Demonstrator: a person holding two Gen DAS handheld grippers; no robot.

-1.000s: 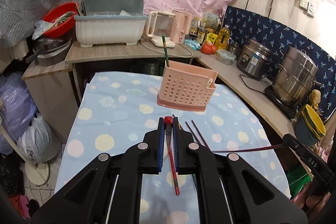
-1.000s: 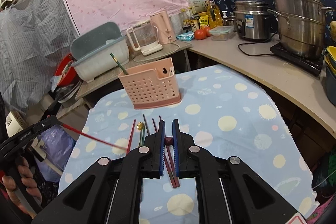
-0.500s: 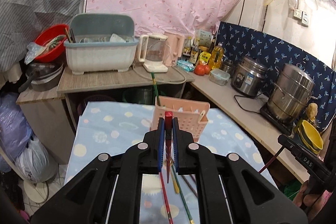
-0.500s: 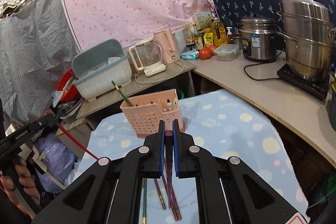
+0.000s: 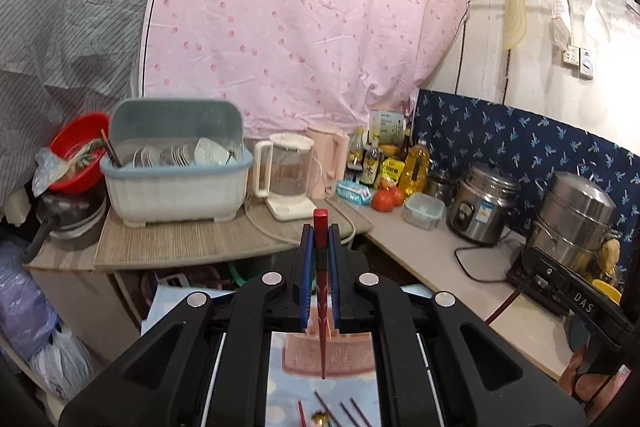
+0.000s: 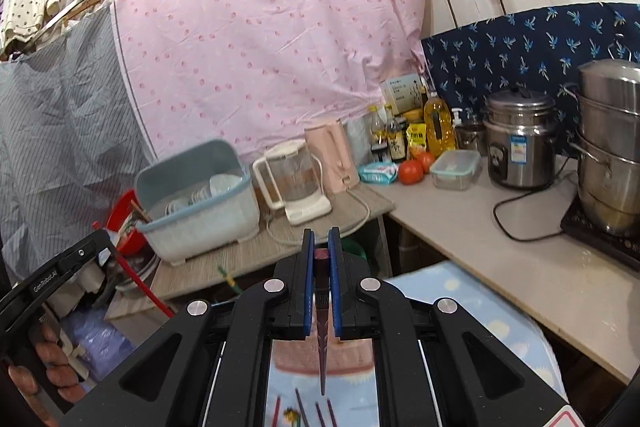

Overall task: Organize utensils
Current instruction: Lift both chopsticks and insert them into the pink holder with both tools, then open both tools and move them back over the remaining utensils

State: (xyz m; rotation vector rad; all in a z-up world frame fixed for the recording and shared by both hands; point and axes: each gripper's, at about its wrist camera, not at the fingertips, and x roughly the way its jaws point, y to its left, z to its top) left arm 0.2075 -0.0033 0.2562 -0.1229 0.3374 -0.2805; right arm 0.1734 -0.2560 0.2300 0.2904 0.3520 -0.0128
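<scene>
Currently your left gripper (image 5: 320,239) is clamped on a red chopstick (image 5: 321,307), blunt end up between the blue pads (image 5: 307,279), tip hanging down over the pink basket (image 5: 352,357). Only a strip of that basket shows through the gripper frame; its inside is hidden. Your right gripper (image 6: 321,247) grips a darker chopstick (image 6: 323,343) the same way, tip pointing down in front of the basket (image 6: 352,357). Whether either tip is inside the rim cannot be told.

Below the basket, loose chopsticks (image 5: 348,413) and something gold-coloured lie on the dotted cloth (image 5: 280,399), cut off at the frame edge. A green stick (image 6: 229,281) pokes up just left of your right gripper; its lower end is hidden. In the right view, your left gripper appears at the far left, its red chopstick partly covered.
</scene>
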